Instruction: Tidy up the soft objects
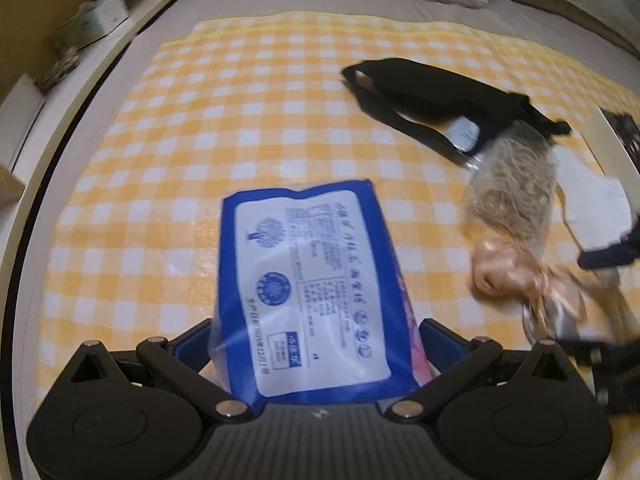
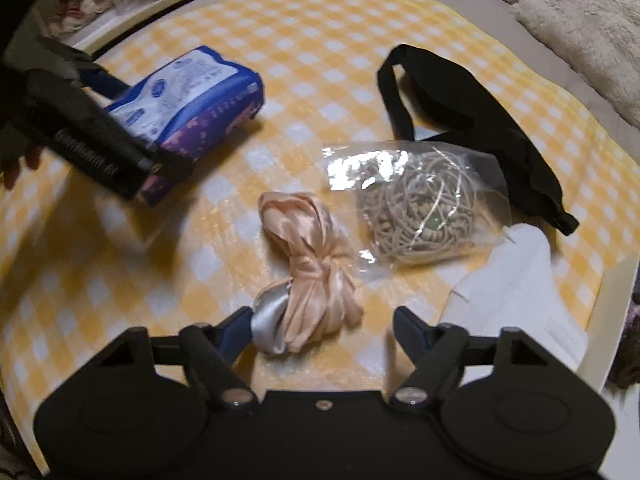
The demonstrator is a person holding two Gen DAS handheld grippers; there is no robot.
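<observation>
My left gripper (image 1: pixel 318 340) is shut on a blue and white tissue pack (image 1: pixel 308 292), whose printed label faces the camera. The right wrist view shows that pack (image 2: pixel 192 92) held at the left over the yellow checked cloth (image 2: pixel 320 40). My right gripper (image 2: pixel 324 328) stands open low over the cloth, with a knotted pink and silver satin ribbon (image 2: pixel 308 264) between its fingers. The left finger (image 2: pixel 236 332) touches the silver end; the right finger (image 2: pixel 412 332) is clear of the ribbon. The ribbon (image 1: pixel 508 272) is blurred in the left wrist view.
A clear bag of beige cord (image 2: pixel 416 208) lies just beyond the ribbon. A black eye mask with straps (image 2: pixel 472 120) lies behind it, and a white folded cloth (image 2: pixel 516 280) is at the right. Fluffy cushions (image 2: pixel 580 20) line the far edge, and shelves with boxes (image 1: pixel 96 20) stand at the left.
</observation>
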